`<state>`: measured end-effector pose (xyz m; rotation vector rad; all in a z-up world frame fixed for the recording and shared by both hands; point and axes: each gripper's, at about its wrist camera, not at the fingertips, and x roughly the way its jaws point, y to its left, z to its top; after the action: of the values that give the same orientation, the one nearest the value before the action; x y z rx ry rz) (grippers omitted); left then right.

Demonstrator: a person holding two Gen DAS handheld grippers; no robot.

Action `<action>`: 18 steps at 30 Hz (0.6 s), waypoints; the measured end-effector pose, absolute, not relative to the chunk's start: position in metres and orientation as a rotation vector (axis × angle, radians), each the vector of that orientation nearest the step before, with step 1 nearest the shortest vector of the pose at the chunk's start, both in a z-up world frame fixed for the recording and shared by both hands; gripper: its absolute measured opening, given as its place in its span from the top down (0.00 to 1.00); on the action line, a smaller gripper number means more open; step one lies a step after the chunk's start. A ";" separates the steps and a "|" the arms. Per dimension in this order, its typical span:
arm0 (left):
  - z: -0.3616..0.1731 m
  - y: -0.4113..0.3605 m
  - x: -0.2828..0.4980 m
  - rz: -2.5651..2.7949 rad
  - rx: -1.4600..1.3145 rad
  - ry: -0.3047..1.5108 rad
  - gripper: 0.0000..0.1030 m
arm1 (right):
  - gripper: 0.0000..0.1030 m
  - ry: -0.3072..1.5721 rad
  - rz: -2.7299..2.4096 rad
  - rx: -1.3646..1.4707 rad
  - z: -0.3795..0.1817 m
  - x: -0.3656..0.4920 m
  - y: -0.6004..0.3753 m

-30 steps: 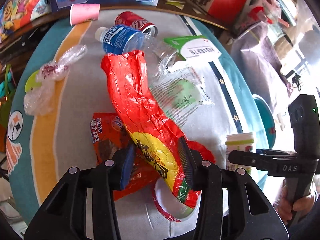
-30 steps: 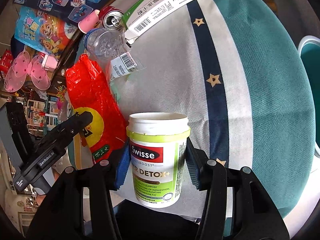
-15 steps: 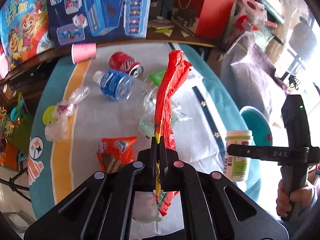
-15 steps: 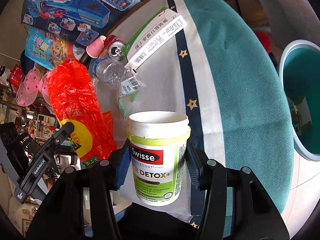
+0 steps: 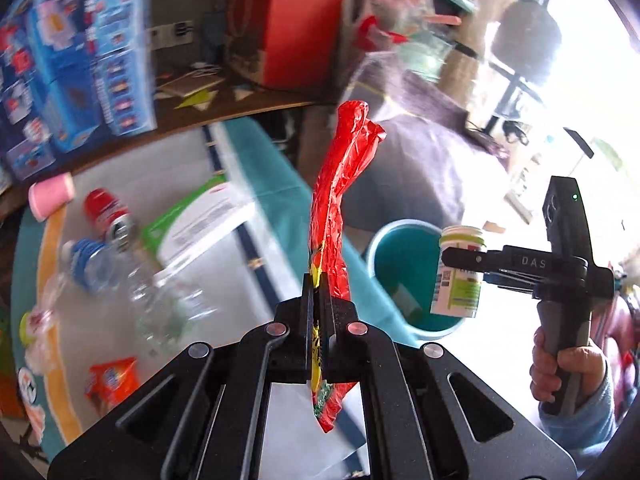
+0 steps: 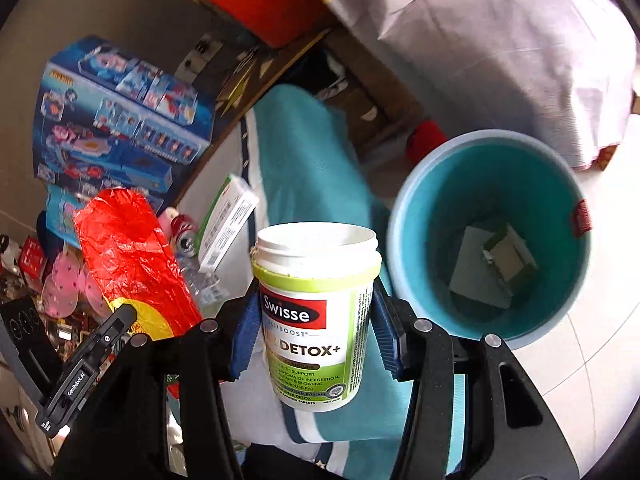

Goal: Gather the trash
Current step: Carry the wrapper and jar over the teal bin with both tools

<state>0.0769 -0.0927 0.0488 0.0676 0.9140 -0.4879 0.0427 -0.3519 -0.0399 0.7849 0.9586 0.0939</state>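
**Both grippers loaded beside the teal bin**

The left gripper (image 5: pixel 318 280) has its jaws clamped tight on a crinkled red plastic snack bag (image 5: pixel 342 200) with a yellow patch; the bag stands up out of the jaws and its lower end hangs below them. The right gripper (image 6: pixel 316 320) squeezes a white plastic supplement jar (image 6: pixel 316 312) with a lime-green band and a red "Swisse" label, 1 blue pad pressed to each side, the jar upright. A hand (image 5: pixel 560 364) in a light blue sleeve grips the right gripper's handle.

A round teal waste bin (image 6: pixel 408 216) stands on pale floor tiles just beside the table edge; in the left wrist view the jar shows in front of its rim. Flat pieces of card lie at its bottom.

On the round table's teal and white cloth (image 5: pixel 280 216) remain a red drinks can (image 5: pixel 106 212), a clear plastic bottle with a blue label (image 5: pixel 92 264), a green-and-white carton (image 5: pixel 200 220), a pink cup (image 5: pixel 52 194) and an orange snack packet (image 5: pixel 112 380).
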 end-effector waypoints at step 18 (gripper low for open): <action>-0.044 -0.268 0.122 -0.641 0.269 1.108 0.97 | 0.53 1.044 -0.108 0.903 -0.119 0.039 -0.459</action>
<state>0.1216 -0.2676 -0.0443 0.2694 1.1084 -0.6406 0.0391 -0.4585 -0.1192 0.9027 1.0442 -0.1077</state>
